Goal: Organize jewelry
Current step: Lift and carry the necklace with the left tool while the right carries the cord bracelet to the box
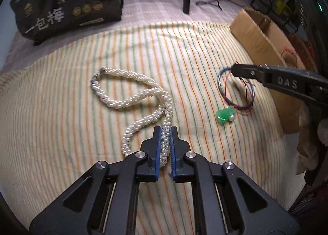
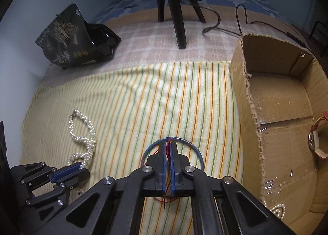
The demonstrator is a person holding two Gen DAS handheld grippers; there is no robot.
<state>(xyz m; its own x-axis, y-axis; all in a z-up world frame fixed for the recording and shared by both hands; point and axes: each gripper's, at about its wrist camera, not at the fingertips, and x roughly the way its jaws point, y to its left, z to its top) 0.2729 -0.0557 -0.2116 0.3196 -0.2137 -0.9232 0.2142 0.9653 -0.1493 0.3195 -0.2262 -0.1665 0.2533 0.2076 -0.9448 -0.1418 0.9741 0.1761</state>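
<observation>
Left tongs clamp pearl necklace; right tongs pinch bangle.

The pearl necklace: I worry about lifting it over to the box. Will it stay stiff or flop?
Probably floppy: the pearl necklace lies in loose curves on the striped cloth. Pinched at one spot by the left gripper, it would likely dangle and swing; round beads may slip.

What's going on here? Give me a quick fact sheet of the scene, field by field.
Surface: striped cloth
Left gripper: shut on the pearl necklace
Right gripper: shut on the blue cord loop, which has red threads
Pendant: green charm with a small pearl, hanging on the loop
Cardboard box: right of the cloth, holds a watch
Far left: black snack bag
</observation>
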